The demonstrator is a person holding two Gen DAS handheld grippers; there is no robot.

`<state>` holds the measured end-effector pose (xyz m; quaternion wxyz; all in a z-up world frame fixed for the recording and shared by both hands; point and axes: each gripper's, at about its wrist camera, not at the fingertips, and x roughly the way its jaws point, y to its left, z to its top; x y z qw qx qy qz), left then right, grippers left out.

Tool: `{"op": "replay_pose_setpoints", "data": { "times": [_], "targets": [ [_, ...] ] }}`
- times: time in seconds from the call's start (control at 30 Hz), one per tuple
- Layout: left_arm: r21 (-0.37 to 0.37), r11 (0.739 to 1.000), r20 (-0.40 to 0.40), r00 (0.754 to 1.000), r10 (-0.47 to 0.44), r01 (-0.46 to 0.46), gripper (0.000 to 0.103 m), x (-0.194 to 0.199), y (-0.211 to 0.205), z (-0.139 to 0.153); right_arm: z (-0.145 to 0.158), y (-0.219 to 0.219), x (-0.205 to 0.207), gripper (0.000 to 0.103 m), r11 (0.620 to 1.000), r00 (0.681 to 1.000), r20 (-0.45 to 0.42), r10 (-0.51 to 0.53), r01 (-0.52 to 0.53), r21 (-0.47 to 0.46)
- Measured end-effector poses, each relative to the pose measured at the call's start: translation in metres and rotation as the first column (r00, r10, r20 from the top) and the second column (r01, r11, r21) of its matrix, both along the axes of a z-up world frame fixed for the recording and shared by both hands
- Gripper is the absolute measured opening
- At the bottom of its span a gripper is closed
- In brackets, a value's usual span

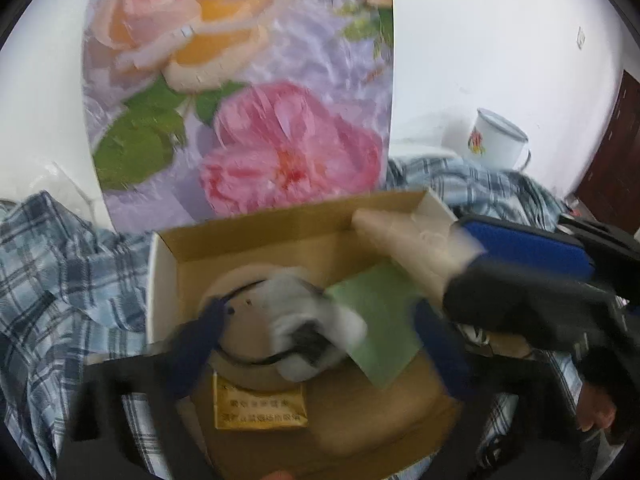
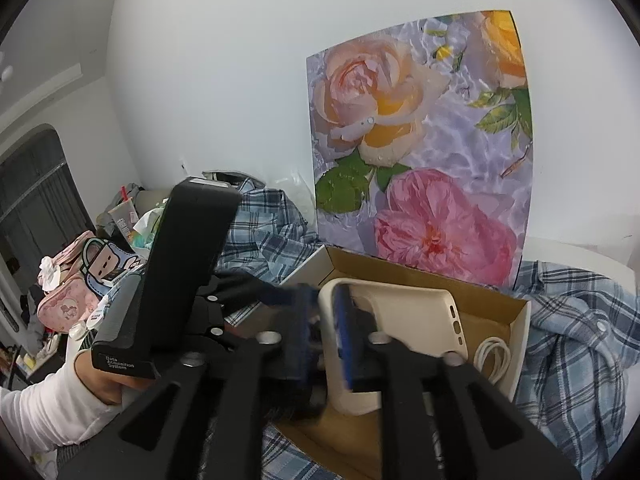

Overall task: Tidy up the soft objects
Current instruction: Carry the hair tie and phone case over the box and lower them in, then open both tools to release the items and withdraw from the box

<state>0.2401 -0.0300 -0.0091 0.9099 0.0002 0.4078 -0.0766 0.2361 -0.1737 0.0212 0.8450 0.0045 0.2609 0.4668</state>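
Observation:
An open cardboard box (image 1: 256, 236) sits on a blue plaid cloth; it also shows in the right wrist view (image 2: 420, 276). My left gripper (image 1: 316, 340) hangs over the box, its blue fingers spread either side of a white-and-grey plush (image 1: 304, 320) that lies on a beige round item with a green sheet (image 1: 380, 320) beside it. My right gripper (image 2: 322, 332) is shut on the edge of a cream soft phone case (image 2: 412, 320) and holds it over the box; the case also shows in the left wrist view (image 1: 416, 244). A white cable (image 2: 494, 356) lies in the box corner.
A floral poster (image 2: 420, 140) leans on the white wall behind the box. A white enamel mug (image 1: 496, 136) stands at the back right. The plaid cloth (image 2: 576, 340) is bunched around the box. Pink pouches and clutter (image 2: 72, 288) lie at left.

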Motion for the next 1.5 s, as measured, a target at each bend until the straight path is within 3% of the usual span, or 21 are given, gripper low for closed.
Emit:
{"op": "replay_pose_setpoints", "data": {
  "times": [0.03,0.07,0.1,0.3,0.53,0.73,0.8,0.97,1.5],
  "targets": [
    [0.001,1.000,0.016,1.000,0.009,-0.009,0.103,-0.002,0.001,0.003,0.001,-0.001,0.000,0.056,1.000,1.000,0.001,-0.009,0.009,0.005],
    [0.004,1.000,0.037,0.999,0.014,-0.014,0.103,-0.004,0.002,0.006,0.002,-0.003,0.000,0.086,1.000,1.000,-0.001,-0.018,0.018,0.013],
    [0.009,1.000,0.042,0.999,0.012,-0.012,0.103,-0.005,0.002,0.008,0.003,-0.006,-0.001,0.089,0.999,1.000,-0.003,-0.029,0.029,0.030],
    [0.054,0.998,0.016,1.000,0.010,-0.010,0.103,-0.006,0.002,0.010,0.009,-0.013,0.002,0.090,0.997,0.999,-0.017,-0.045,0.046,0.060],
    [0.047,0.998,0.001,0.999,-0.053,0.053,0.103,-0.018,0.000,0.026,0.009,-0.016,0.002,0.092,0.995,0.998,-0.027,-0.055,0.057,0.076],
    [-0.002,0.999,0.029,0.999,-0.042,0.042,0.103,-0.027,0.006,0.043,0.014,-0.017,-0.001,0.093,0.995,0.998,-0.023,-0.055,0.057,0.080],
    [-0.002,0.999,0.038,0.999,-0.032,0.032,0.103,-0.027,0.007,0.046,0.021,-0.020,-0.002,0.099,0.993,0.998,-0.033,-0.052,0.055,0.102],
    [-0.054,0.998,0.080,0.996,-0.029,0.033,0.103,-0.035,0.014,0.064,0.046,-0.031,-0.015,0.103,0.987,0.996,0.029,-0.085,0.080,0.137],
    [-0.006,1.000,0.229,0.973,-0.009,0.010,0.103,-0.068,-0.007,0.125,0.103,-0.050,-0.051,0.103,0.986,0.984,0.132,-0.119,0.102,0.131]
  ]
}}
